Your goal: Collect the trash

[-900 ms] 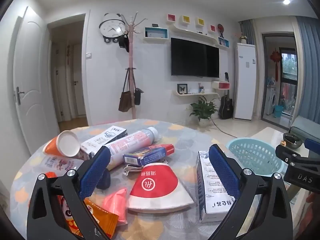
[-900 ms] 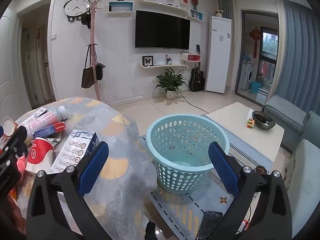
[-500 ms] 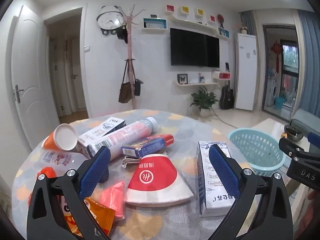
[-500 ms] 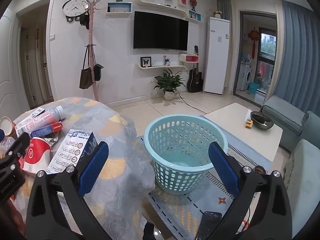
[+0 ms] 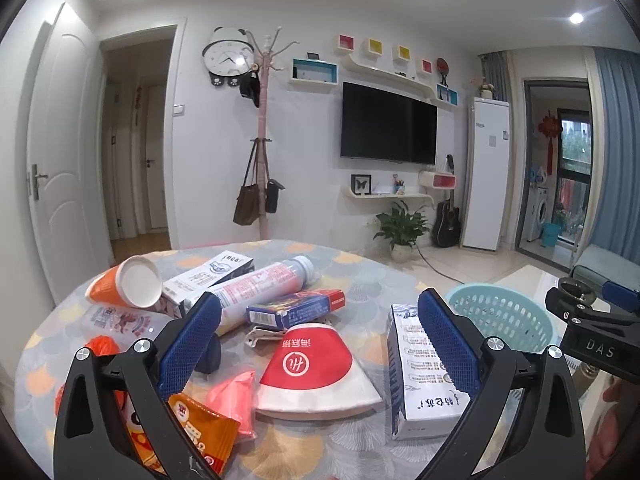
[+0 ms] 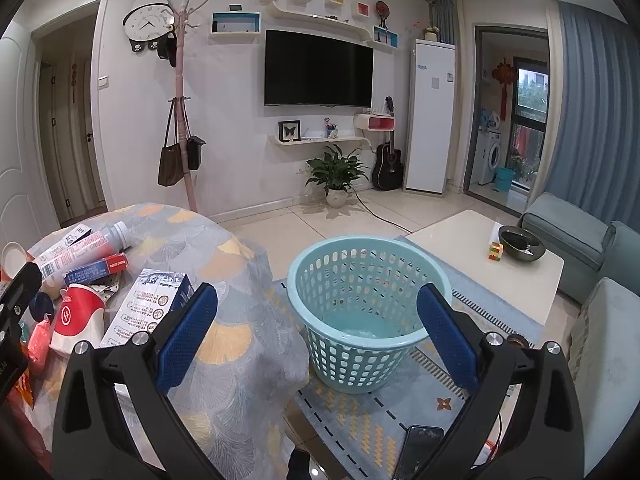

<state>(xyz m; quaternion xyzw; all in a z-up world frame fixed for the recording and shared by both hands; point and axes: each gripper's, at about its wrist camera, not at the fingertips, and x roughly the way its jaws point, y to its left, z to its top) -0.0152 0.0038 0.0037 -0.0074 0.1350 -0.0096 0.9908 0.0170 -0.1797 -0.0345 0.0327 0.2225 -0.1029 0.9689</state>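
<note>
On the round table (image 5: 372,276) we've got the trash spread out ahead of our left gripper (image 5: 320,344), whose fingers are spread wide with nothing between them: a flattened red and white paper cup (image 5: 316,376) in the middle, a milk carton (image 5: 420,376) just right of it, a long bottle (image 5: 260,288) and an orange cup (image 5: 124,282) farther back. Over to the right, our right gripper (image 6: 318,340) hangs just as wide and empty, looking at the blue basket (image 6: 368,312) on the floor beside the table.
</note>
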